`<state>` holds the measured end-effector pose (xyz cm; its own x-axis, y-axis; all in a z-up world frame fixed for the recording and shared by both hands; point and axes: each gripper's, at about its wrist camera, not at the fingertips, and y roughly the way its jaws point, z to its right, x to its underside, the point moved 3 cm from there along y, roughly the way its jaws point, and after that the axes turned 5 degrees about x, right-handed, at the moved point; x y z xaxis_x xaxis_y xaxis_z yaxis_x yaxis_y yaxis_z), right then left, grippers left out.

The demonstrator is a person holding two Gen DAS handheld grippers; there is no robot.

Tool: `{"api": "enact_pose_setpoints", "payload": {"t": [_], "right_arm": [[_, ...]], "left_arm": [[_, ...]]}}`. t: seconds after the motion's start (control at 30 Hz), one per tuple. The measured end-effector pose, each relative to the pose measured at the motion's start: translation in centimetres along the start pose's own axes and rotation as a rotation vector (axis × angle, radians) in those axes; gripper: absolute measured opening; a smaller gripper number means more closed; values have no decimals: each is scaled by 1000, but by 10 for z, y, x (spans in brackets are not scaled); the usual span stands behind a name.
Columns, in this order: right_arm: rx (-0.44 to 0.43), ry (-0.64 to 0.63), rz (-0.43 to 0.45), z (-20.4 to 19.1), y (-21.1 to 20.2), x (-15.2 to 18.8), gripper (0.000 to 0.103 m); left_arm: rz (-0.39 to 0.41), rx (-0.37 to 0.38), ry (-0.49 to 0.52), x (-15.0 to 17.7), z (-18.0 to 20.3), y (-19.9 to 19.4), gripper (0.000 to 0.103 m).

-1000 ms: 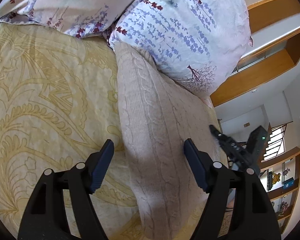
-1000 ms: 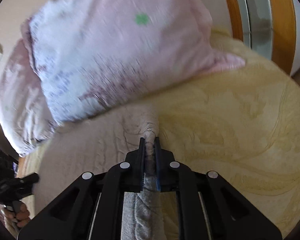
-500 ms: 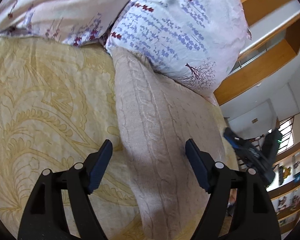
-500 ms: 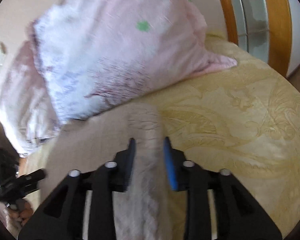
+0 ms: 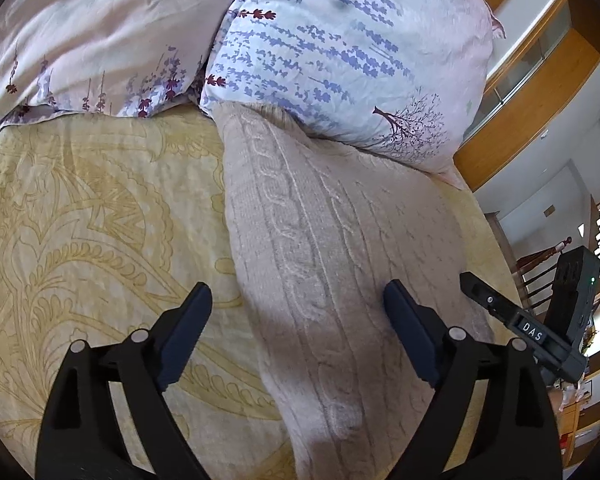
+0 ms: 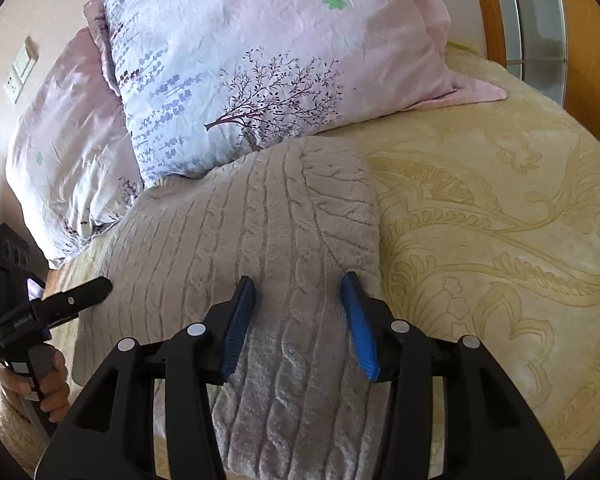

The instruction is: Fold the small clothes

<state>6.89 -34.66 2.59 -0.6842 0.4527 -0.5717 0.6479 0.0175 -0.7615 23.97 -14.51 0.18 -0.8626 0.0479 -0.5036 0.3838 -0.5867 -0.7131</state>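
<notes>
Knit sweater (image 6: 268, 240) lies folded into a band on the bedspread (image 6: 500, 220), far end touching the pillow (image 6: 260, 60); both grippers, left (image 5: 296, 320) and right (image 6: 298, 308), hover agape over it, holding nothing; further folds likely remain.

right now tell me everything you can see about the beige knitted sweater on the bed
The beige cable-knit sweater looks soft and thick, with raised braided cables running lengthwise. It lies folded flat on the yellow patterned bedspread, its far edge tucked against the floral pillow. The right gripper is open above its near end, blue pads either side of a cable. The left gripper is also open over it; contact with either is unclear.
</notes>
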Motion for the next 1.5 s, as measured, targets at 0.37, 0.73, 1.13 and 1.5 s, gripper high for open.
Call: {"api": "enact_pose_setpoints", "payload": {"t": [0.37,0.73,1.13,1.5], "right_arm": [[-184,169,-36,22,-11,-13,70],[-235,329,-170,62,12,-26,81],[-357,205,-226,28,36,-26,64],[-539,265,-208,24,25,-12,29]], "left_arm": [[-49,110,-111,-1,-15,3,90],[-76,315,-282,-2,-32,7,73],[-66,322,-296,-4,-29,17,63],[-44,386,-263,0,-28,-2,38]]}}
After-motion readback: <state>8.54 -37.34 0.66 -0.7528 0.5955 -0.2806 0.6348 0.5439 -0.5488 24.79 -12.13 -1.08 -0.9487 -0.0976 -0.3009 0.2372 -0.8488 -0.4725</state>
